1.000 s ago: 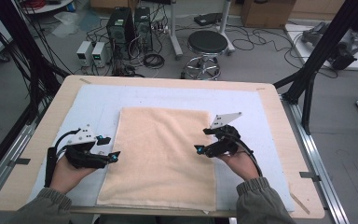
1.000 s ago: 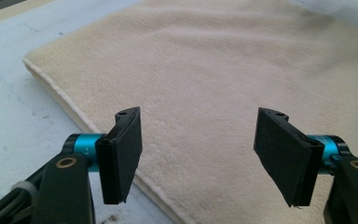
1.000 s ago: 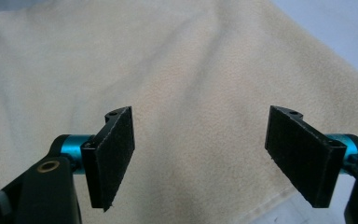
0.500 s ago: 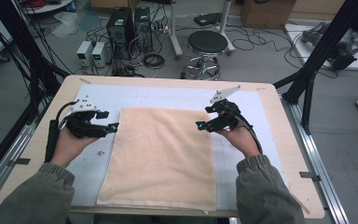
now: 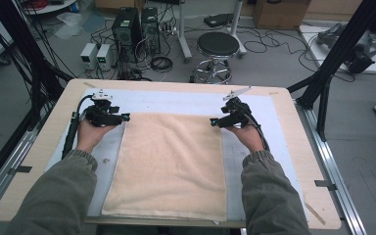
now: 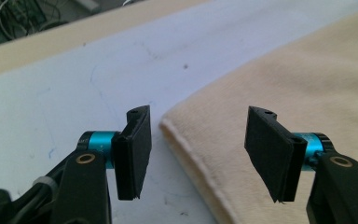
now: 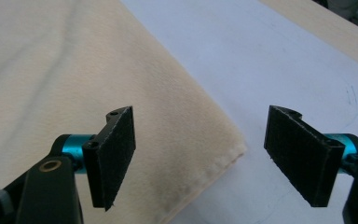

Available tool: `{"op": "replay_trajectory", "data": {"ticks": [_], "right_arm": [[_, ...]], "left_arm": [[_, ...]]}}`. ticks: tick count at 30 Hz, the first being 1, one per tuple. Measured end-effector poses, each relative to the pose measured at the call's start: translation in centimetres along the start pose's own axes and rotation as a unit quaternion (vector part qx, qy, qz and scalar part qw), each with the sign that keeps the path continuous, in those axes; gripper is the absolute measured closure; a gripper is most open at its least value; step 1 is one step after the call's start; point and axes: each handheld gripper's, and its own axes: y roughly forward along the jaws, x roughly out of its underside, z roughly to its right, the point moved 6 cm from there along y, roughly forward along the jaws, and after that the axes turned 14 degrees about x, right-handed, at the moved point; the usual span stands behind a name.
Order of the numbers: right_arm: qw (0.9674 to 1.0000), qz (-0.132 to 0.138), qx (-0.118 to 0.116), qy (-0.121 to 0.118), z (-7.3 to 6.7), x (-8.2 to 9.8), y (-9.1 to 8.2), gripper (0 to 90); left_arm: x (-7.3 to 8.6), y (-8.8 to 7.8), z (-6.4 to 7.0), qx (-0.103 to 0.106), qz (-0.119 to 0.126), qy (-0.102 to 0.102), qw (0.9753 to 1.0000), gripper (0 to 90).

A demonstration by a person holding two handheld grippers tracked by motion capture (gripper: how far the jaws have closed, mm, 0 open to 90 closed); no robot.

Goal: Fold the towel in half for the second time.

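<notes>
Left gripper point(image 6: 193, 156) jaws spread, just closing, astride far-left corner of beige towel point(image 5: 169, 164); right gripper point(image 7: 200, 161) spread at far-right corner; lower both, pinch hems together.

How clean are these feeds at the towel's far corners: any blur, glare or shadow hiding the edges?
High view: even light, soft detail, no glare on the towel. Left gripper view: the towel's hem is sharp, the far table edge blurred. Right gripper view: the towel's corner is crisp and evenly lit, with no shadow over it.
</notes>
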Motion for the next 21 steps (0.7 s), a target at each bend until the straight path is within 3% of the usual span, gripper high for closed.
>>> {"op": "replay_trajectory", "data": {"ticks": [5, 11, 15, 17, 19, 21], "right_arm": [[0.9996, -0.026, 0.008, 0.002, 0.1, 0.9, 1.9, 24.4], [0.9985, -0.050, 0.017, 0.014, 0.4, 2.1, 3.3, 25.4], [0.9982, -0.051, -0.001, 0.032, 0.2, 2.6, 3.7, 35.8], [0.9981, -0.038, 0.004, 0.048, 0.1, 2.9, 3.6, 42.3], [0.9977, -0.032, -0.006, 0.060, 0.0, 3.0, 3.4, 55.0], [0.9975, -0.034, -0.020, 0.058, -0.2, 2.9, 3.3, 65.3]], "left_arm": [[0.6, 1.7, -0.8, -0.005, 0.003, -0.018, 0.9998, 41.9], [1.1, 3.5, -1.1, 0.006, 0.004, -0.065, 0.9978, 42.9], [1.6, 4.4, -1.0, -0.002, -0.013, -0.066, 0.9977, 44.8], [1.5, 4.3, -1.0, -0.006, -0.015, -0.072, 0.9973, 49.9], [1.5, 4.1, -0.8, 0.012, -0.017, -0.082, 0.9964, 64.7], [1.5, 4.2, -0.6, 0.020, -0.018, -0.083, 0.9962, 72.0]]}}
